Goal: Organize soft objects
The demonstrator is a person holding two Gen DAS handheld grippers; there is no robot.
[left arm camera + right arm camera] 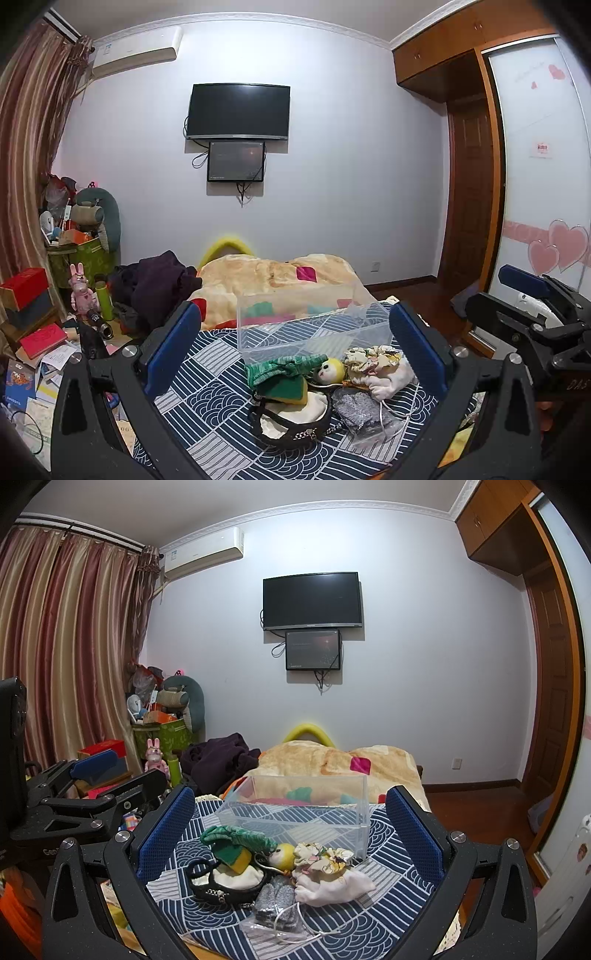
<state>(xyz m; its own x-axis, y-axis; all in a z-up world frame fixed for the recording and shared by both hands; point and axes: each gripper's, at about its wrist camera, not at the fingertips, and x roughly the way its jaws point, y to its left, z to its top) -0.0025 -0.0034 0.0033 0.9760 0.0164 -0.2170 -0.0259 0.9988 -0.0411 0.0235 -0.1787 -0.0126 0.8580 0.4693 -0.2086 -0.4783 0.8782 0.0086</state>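
A pile of soft things lies on a blue-and-white patterned cloth [207,373]: a green knitted cloth [284,367] on a green-yellow sponge [291,391], a small yellow-hooded doll [330,370], a floral scrunchie [373,358], a white pouch [391,380], a grey glittery piece [360,410] and a black-trimmed cream pouch [295,417]. An empty clear plastic box [310,325] stands just behind them. The same pile [280,864] and box [299,812] show in the right wrist view. My left gripper [291,350] and right gripper [291,830] are both open and empty, held above the pile.
A bed with an orange blanket [280,277] lies behind the box, dark clothes [155,284] at its left. Boxes, papers and toys clutter the left side [48,332]. A wooden floor and wardrobe door [535,184] are at the right. A TV [238,110] hangs on the far wall.
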